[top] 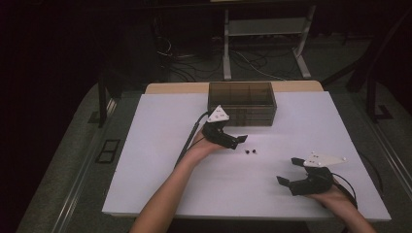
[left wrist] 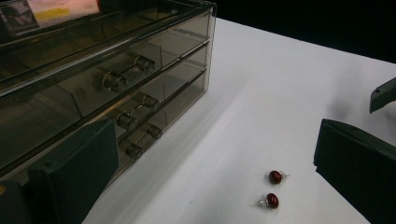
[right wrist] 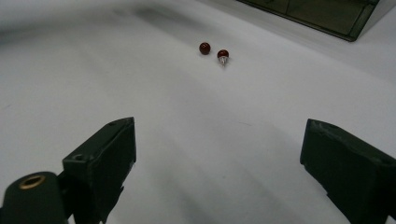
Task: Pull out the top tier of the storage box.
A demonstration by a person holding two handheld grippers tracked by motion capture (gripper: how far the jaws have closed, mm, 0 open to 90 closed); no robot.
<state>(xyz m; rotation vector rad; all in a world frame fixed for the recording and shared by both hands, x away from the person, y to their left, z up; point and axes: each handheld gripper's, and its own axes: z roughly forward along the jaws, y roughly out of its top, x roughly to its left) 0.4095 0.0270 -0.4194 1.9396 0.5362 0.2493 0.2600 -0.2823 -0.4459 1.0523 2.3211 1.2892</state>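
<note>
Two small dark red stud earrings [top: 251, 151] lie side by side on the white table top [top: 160, 160], a little in front of a smoked clear drawer box [top: 241, 103]. My left gripper [top: 235, 141] sits just left of the earrings, in front of the box, open and holding nothing. In the left gripper view the earrings [left wrist: 274, 188] lie between the spread jaws of that gripper [left wrist: 212, 140], nearer the right one, and the drawer fronts with round knobs [left wrist: 126, 77] are at the left. My right gripper [top: 287, 170] is open near the front right. The earrings [right wrist: 214, 50] lie well ahead of its jaws [right wrist: 219, 140].
The drawer box [right wrist: 322, 14] has three stacked drawers, all pushed in. Behind the table a white metal frame [top: 265, 29] stands on the floor among loose cables [top: 194, 63]. The table's front edge runs close below my right hand [top: 335, 196].
</note>
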